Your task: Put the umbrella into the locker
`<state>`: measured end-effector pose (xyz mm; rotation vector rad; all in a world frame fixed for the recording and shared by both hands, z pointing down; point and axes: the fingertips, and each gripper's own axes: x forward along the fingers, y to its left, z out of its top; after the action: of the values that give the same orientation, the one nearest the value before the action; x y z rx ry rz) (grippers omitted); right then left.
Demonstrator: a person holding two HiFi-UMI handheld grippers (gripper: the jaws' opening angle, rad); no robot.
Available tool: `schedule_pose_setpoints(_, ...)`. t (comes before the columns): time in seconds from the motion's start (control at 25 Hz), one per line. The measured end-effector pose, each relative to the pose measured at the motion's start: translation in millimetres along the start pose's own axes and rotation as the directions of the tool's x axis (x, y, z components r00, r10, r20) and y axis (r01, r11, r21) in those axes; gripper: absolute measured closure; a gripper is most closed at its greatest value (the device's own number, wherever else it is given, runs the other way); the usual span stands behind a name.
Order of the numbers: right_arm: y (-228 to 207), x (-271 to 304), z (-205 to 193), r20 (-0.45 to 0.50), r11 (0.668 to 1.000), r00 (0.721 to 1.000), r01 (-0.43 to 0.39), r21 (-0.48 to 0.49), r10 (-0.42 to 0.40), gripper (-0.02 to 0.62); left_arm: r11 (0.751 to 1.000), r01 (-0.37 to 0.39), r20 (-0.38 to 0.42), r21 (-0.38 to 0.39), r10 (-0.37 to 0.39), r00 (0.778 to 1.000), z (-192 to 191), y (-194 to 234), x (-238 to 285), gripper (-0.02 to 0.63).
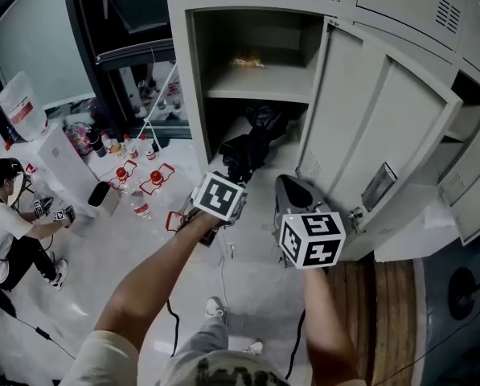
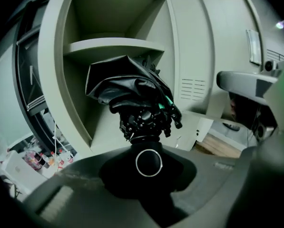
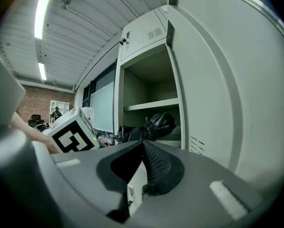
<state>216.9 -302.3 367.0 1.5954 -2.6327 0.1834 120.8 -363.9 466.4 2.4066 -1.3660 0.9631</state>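
Observation:
The folded black umbrella (image 1: 244,155) points into the lower compartment of the open grey locker (image 1: 193,95), its bundled canopy (image 2: 127,87) just under the shelf (image 2: 113,46). My left gripper (image 1: 227,179) is shut on the umbrella's handle, whose round ringed end (image 2: 148,163) shows between the jaws. My right gripper (image 1: 288,187) hovers beside the open locker door (image 1: 368,135), level, with its jaws closed together at the tips (image 3: 142,144) and nothing between them. In the right gripper view the umbrella (image 3: 153,125) lies ahead at the locker's opening.
A small item lies on the locker's upper shelf (image 1: 248,59). Bottles and red frames (image 1: 143,179) stand on the floor at left beside a white box (image 1: 63,167). A person (image 1: 10,223) sits there with grippers. Wooden boards (image 1: 384,296) lie at the right, other lockers behind them.

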Motion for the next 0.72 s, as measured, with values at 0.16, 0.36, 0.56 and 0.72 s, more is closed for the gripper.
schedule_pose_setpoints(0.16,-6,9,7,0.013,1.0,1.0,0.016,-0.001,-0.016,0.597,0.999,-0.002,-0.016,0.045,0.003,1.0,21,9,14,0.52)
schedule_pose_setpoints(0.36,-12,19,4,0.013,0.999,0.999,0.037,0.011,-0.037,0.597,0.996,0.022,-0.031,0.09,-0.019,0.999,44,14,32,0.52)
schedule_pose_setpoints(0.56,-17,26,10,0.018,0.998,0.998,0.056,0.001,-0.056,0.597,0.993,0.039,-0.117,0.112,-0.026,0.993,46,18,51,0.52)
schedule_pose_setpoints(0.72,-22,31,12,0.013,0.996,0.996,0.087,-0.01,-0.087,0.597,0.987,0.027,-0.129,0.16,-0.006,0.992,53,22,66,0.518)
